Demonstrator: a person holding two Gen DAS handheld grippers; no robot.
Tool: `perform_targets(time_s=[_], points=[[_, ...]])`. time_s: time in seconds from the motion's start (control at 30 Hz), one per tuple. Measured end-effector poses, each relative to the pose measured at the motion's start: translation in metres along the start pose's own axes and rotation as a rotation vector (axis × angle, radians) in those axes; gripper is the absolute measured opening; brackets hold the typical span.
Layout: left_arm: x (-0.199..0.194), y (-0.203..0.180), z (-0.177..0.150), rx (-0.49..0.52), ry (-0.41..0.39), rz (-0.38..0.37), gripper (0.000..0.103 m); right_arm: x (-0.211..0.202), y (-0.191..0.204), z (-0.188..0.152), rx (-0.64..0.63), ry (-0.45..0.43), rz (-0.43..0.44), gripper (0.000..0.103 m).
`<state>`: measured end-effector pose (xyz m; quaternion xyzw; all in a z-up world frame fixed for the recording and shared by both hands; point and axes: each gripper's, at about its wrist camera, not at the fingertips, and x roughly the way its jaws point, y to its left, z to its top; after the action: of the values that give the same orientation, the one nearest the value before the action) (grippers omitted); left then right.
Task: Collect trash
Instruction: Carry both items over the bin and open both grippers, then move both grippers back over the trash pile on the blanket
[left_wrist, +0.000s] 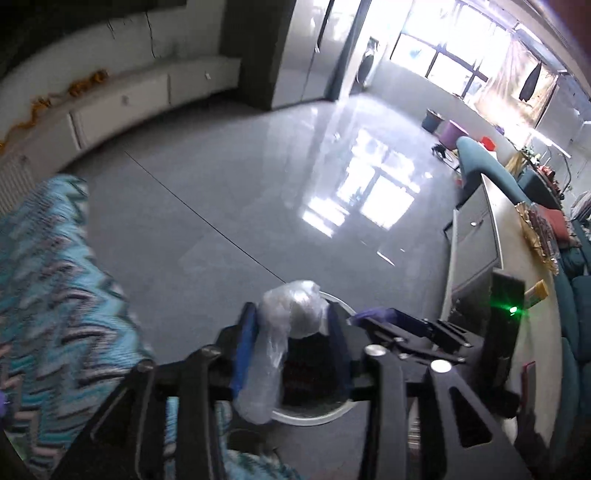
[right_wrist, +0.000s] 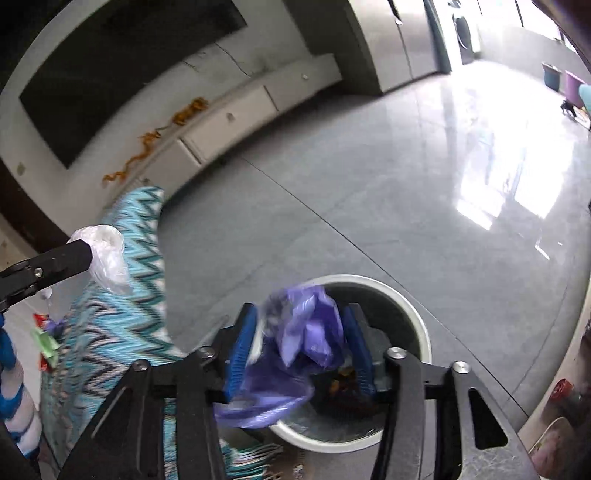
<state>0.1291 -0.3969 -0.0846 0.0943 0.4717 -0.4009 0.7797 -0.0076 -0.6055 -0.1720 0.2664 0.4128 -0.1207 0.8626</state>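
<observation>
A round white-rimmed trash bin (left_wrist: 314, 419) (right_wrist: 413, 321) with a dark liner stands on the floor right under both grippers. My left gripper (left_wrist: 291, 314) holds a crumpled clear plastic wad (left_wrist: 295, 310) wedged between its blue pads, and a tail of film hangs down along the left finger. In the right wrist view the same wad (right_wrist: 105, 254) sits at the tip of a left finger (right_wrist: 74, 254). My right gripper (right_wrist: 299, 332) stands wide around a blurred purple plastic bag (right_wrist: 306, 332), which sags loosely below the jaws over the bin.
A teal zigzag blanket (left_wrist: 48, 280) (right_wrist: 122, 332) hangs close on the left of the bin. A low white cabinet (left_wrist: 122, 107) lines the far wall. A table (left_wrist: 517, 258) with clutter is on the right, and glossy grey floor (left_wrist: 258, 177) stretches ahead.
</observation>
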Motion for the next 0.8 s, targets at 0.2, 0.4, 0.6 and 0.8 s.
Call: perform_targets(time_s=[0.2, 0.4, 0.6, 0.8], points=[[0.014, -0.006, -0.003, 0.004, 0.028, -0.029, 0.052, 0.015, -0.013, -0.008, 0.032, 0.033, -0.049, 0.064], [-0.025, -0.010, -0.013, 0.045, -0.046, 0.044, 0.052, -0.011, -0.011, -0.012, 0.050, -0.005, -0.039, 0.065], [-0.075, -0.010, -0.034, 0.068, -0.161, 0.205, 0.052, -0.058, 0.003, -0.019, 0.029, -0.077, -0.030, 0.067], [-0.134, -0.006, -0.059, 0.054, -0.322, 0.366, 0.052, -0.112, 0.029, -0.022, -0.006, -0.171, -0.011, 0.070]])
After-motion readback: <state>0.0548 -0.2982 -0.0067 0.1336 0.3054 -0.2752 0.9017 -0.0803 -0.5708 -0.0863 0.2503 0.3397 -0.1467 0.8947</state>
